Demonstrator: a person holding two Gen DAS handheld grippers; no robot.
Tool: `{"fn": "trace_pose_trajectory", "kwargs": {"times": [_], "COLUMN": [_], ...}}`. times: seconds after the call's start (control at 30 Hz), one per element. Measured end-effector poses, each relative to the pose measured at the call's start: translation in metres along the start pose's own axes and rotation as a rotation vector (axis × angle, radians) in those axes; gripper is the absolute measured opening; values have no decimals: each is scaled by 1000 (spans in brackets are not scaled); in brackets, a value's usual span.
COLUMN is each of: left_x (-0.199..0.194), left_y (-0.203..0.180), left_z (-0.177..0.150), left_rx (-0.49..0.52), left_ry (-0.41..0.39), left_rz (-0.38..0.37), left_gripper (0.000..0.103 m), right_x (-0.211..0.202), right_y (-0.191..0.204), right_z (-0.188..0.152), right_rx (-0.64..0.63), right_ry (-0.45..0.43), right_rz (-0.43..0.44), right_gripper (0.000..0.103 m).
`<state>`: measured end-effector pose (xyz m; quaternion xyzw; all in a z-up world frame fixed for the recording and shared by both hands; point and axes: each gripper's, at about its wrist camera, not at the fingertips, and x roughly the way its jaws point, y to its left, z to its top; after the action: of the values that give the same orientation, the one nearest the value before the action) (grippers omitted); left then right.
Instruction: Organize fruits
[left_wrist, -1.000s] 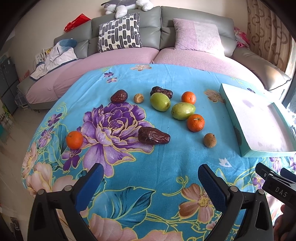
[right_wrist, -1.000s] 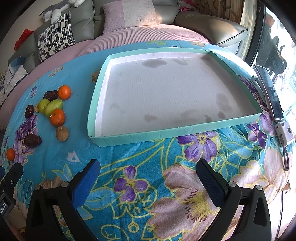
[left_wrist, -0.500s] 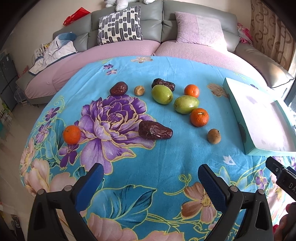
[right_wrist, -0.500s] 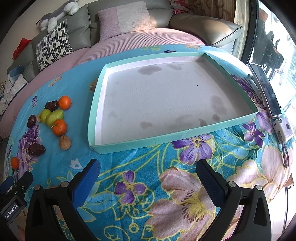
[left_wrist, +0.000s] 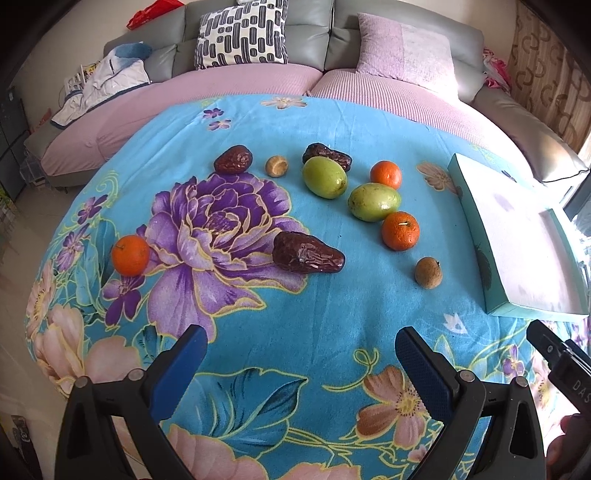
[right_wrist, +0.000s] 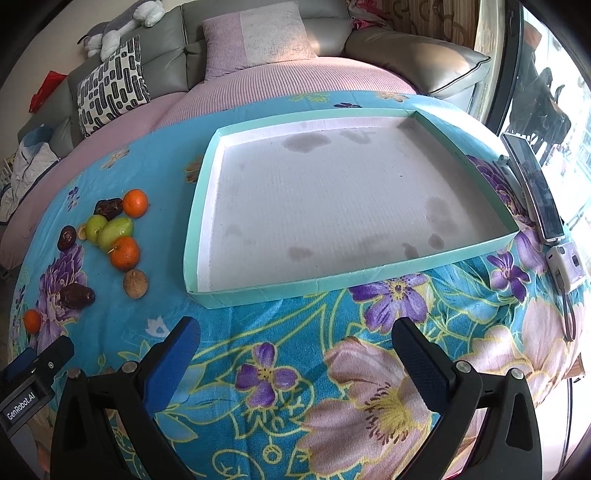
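The left gripper (left_wrist: 301, 349) hung low over the cloth (left_wrist: 295, 325) with its jaws wide apart and nothing between them. Dead ahead of it, nearest of all the fruit, lay the big date (left_wrist: 307, 253); its long axis ran across the gripper's line, blunt end to the left, tapered end to the right. Beyond it sat two green fruits (left_wrist: 373, 202), two oranges (left_wrist: 400, 230) and smaller dates; a lone orange (left_wrist: 130, 255) lay ahead to the left, a longan (left_wrist: 428, 272) ahead to the right. The tray (left_wrist: 491, 280) stood farther right, empty.

The right gripper (right_wrist: 295, 341) was likewise spread and empty, aimed at the tray's near wall (right_wrist: 332, 282), the fruit well off to its left. So the left hand looked the nearer one for a first pick. Since the date lay crosswise, the jaws would close along its length unless the wrist turned.
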<state>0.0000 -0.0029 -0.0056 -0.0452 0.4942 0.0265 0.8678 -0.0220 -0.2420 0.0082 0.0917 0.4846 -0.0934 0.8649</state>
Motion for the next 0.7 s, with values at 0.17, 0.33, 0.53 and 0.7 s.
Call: {"fn": "trace_pose_trajectory", "kwargs": {"times": [0.17, 0.33, 0.53, 0.7], "left_x": [-2, -18, -30, -25], "left_y": [-1, 8, 46, 71], "left_z": [16, 47, 78, 97], "left_rx": [15, 34, -76, -141], "left_ry": [22, -91, -215, -218], "left_rz": [-36, -38, -37, -7], "left_gripper": [103, 103, 103, 103], "right_x": [-6, -22, -32, -26], "right_y": [7, 33, 82, 112], "right_z": [7, 36, 71, 78], "right_rx": [-28, -84, -171, -207], "right_ry": [-16, -92, -168, -181], "right_rz": [29, 62, 139, 181], "right_gripper": [103, 103, 103, 102]}}
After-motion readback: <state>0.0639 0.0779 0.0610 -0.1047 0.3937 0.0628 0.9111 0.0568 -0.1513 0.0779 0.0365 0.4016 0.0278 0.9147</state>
